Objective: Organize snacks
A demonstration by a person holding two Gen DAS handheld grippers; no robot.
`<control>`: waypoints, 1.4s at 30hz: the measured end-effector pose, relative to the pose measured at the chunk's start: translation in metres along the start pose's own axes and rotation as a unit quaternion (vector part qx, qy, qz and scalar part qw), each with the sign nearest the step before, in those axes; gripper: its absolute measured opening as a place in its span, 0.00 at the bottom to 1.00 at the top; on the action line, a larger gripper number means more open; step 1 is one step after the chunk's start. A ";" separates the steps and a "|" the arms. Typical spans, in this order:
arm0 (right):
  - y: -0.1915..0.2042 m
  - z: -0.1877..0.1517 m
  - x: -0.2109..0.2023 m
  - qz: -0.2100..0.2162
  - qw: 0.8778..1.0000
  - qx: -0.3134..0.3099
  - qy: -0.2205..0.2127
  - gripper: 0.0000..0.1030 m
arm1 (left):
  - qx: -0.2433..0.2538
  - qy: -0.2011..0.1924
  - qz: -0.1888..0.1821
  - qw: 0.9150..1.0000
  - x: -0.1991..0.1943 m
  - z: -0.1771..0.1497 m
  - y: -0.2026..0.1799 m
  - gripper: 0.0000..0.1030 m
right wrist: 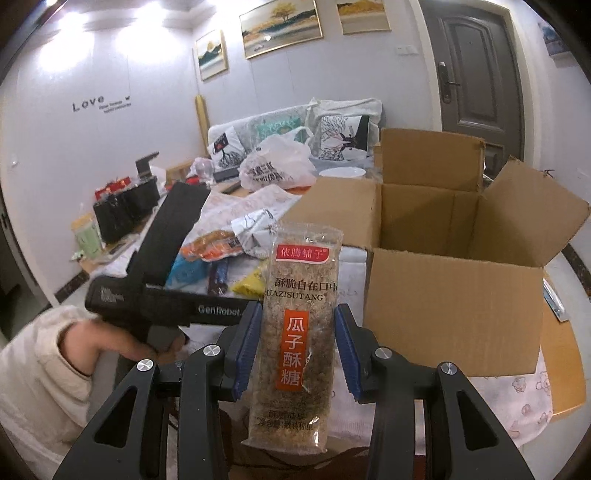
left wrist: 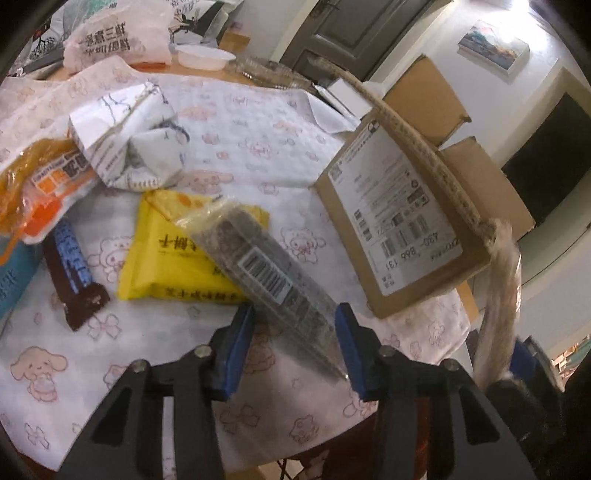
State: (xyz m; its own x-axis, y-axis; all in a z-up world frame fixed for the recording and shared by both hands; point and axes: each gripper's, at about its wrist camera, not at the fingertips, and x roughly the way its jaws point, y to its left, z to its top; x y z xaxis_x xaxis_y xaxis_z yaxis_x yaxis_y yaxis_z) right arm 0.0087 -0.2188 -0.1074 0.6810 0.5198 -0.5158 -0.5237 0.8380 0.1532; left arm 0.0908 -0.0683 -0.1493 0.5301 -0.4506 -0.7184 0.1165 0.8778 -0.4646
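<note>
My right gripper (right wrist: 298, 343) is clamped on a clear-wrapped sunflower-seed brittle bar (right wrist: 295, 321), held upright w/ the red-and-orange label facing the cam, pads pressing both long edges, just in front of the open cardboard box (right wrist: 454, 306). My left gripper (left wrist: 295, 347) has a dark seed bar (left wrist: 266, 273) between its blue pads (left wrist: 240, 350), barcode side up, tilted away toward the table; it looks held, though I can't tell from this view whether both pads truly touch it. Under and past that bar on the cartoon-print tablecloth (left wrist: 240, 144) lies a yellow snack packet (left wrist: 166, 258), then to its left a brown-and-blue wrapped bar (left wrist: 74, 269), an orange packet (left wrist: 40, 192) at the edge, and a crumpled white wrapper (left wrist: 136, 140) behind. The box stands to the right w/ its shipping label (left wrist: 395, 218) facing the left cam. Farther back: a white plastic bag (left wrist: 114, 33) w/ printing and a white bowl (left wrist: 205, 57).
</note>
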 end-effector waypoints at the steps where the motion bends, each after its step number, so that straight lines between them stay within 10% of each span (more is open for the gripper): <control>1: 0.000 -0.001 0.002 0.002 1.000 0.001 0.003 0.35 | -0.005 0.004 -0.004 1.000 0.003 0.001 0.001 0.34; 7: -0.002 -0.002 0.012 0.007 1.000 0.003 0.010 0.35 | -0.016 -0.009 -0.007 1.000 0.007 0.004 0.004 0.16; 22: 0.035 0.000 0.031 0.036 0.998 -0.044 0.019 0.35 | -0.033 -0.030 0.051 0.998 -0.057 -0.001 0.065 0.15; 32: 0.042 0.003 0.095 0.008 0.995 -0.081 0.064 0.34 | -0.042 -0.031 0.076 0.996 -0.048 0.002 0.069 0.49; 42: 0.021 0.001 0.132 -0.020 0.993 -0.081 0.086 0.34 | -0.007 -0.037 0.156 0.987 -0.035 -0.001 0.046 0.52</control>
State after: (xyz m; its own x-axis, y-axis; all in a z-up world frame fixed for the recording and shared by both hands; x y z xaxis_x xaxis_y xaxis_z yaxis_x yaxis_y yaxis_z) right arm 0.0881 -0.1326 -0.1713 0.6125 0.4385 -0.6577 -0.5823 0.8130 -0.0003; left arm 0.0765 -0.0120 -0.1464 0.5979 -0.1445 -0.7884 -0.0733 0.9696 -0.2334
